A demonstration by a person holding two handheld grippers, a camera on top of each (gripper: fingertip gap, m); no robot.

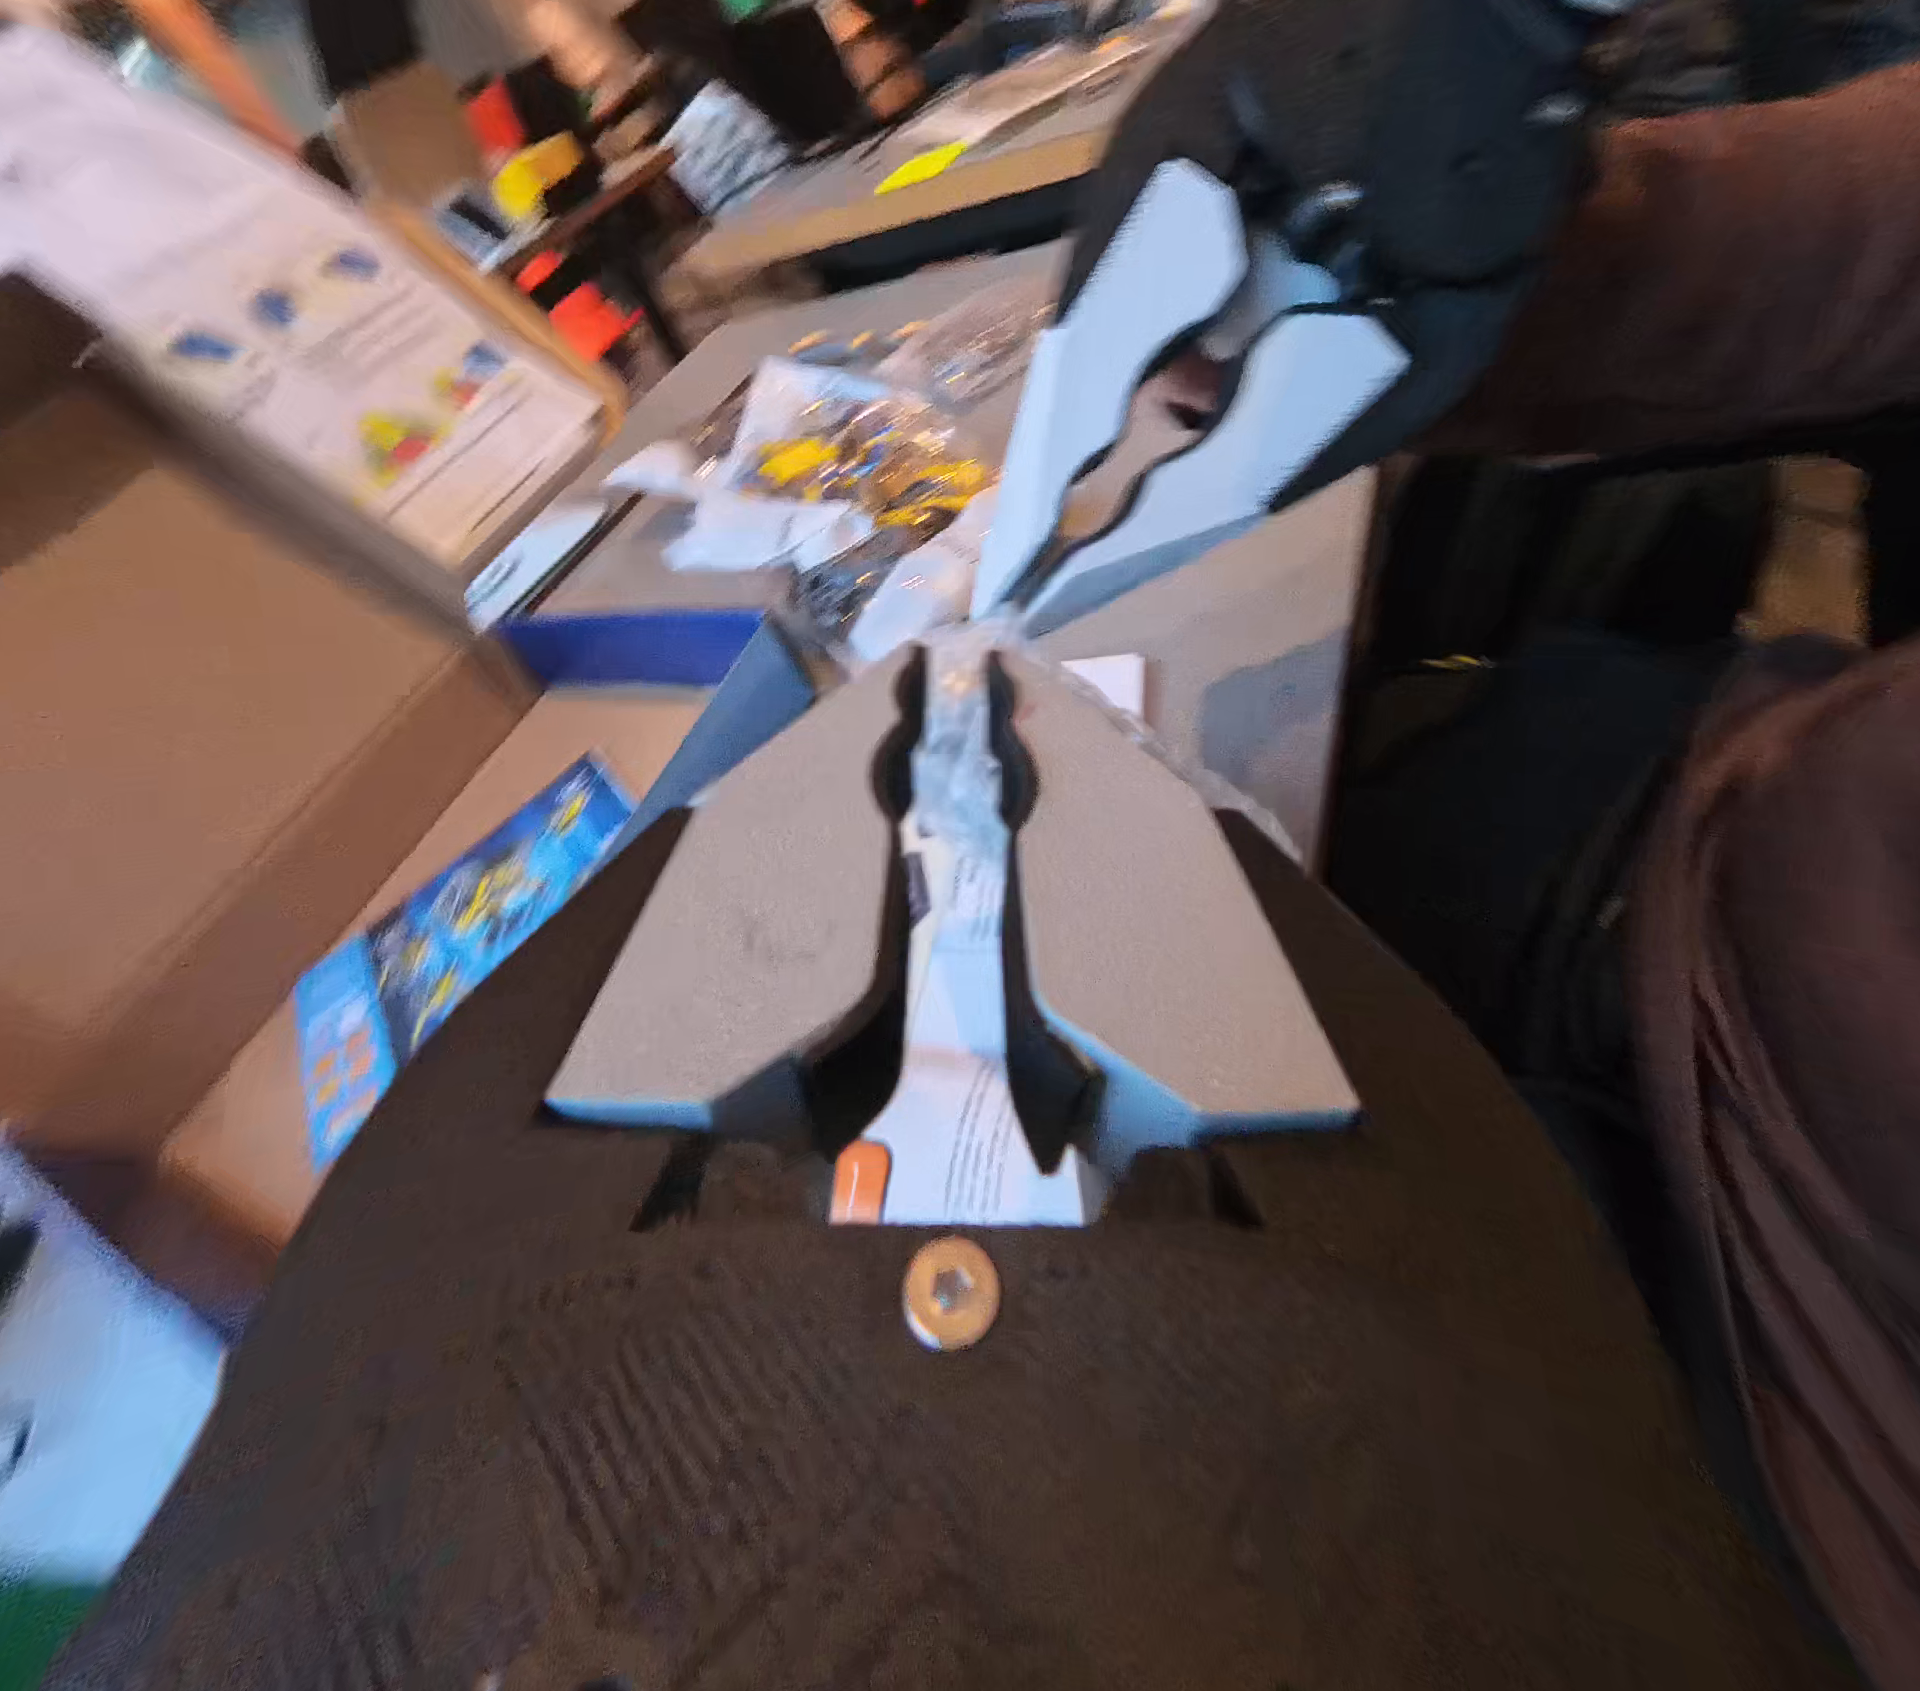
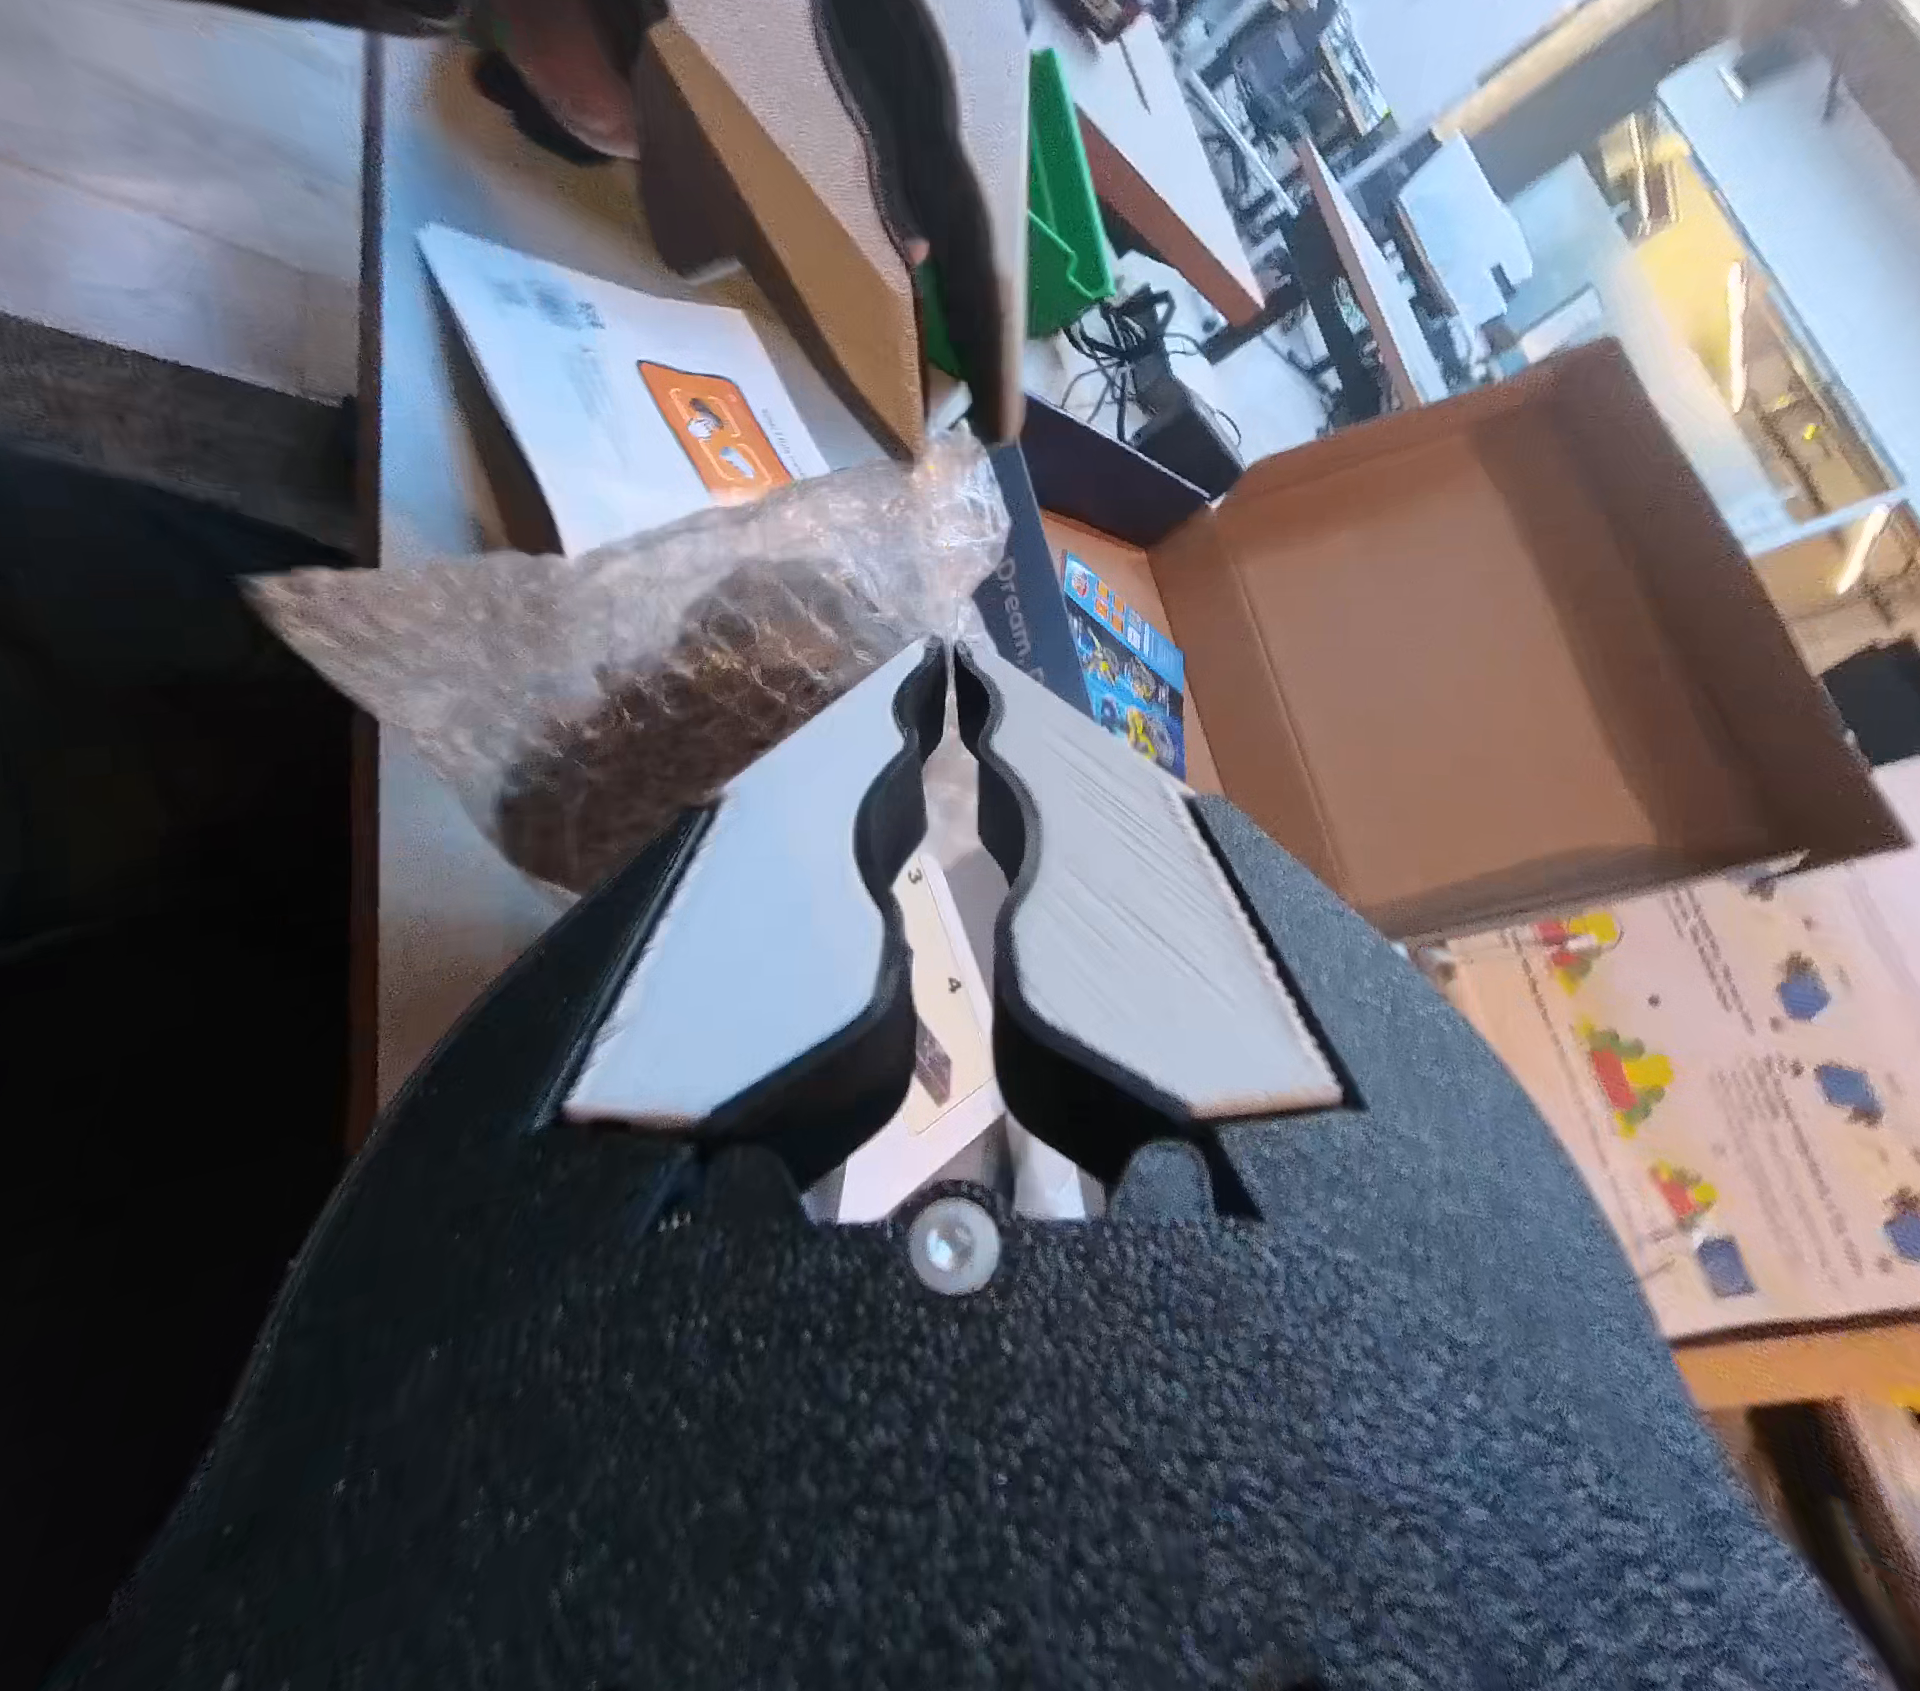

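A clear bubble-wrap bag (image 2: 665,633) holds a dark, ribbed, round thing (image 2: 675,737) and hangs above the table edge. My right gripper (image 2: 951,652) is shut on the bag's crumpled top corner. My left gripper (image 2: 961,436) comes in from above and pinches the same corner just beyond it. In the left wrist view, my left gripper (image 1: 954,659) is shut with a strip of the bubble wrap (image 1: 956,768) between its fingers. The right gripper (image 1: 1003,613) meets it tip to tip from the upper right.
An open, empty cardboard box (image 2: 1455,654) stands to the right, with a blue picture booklet (image 2: 1127,665) beside it. A white leaflet with an orange patch (image 2: 623,394) lies on the table under the bag. Bags of yellow pieces (image 1: 852,467) lie farther off. A brown sleeve (image 1: 1766,239) is at the right. My left and right fingertips are right by each other.
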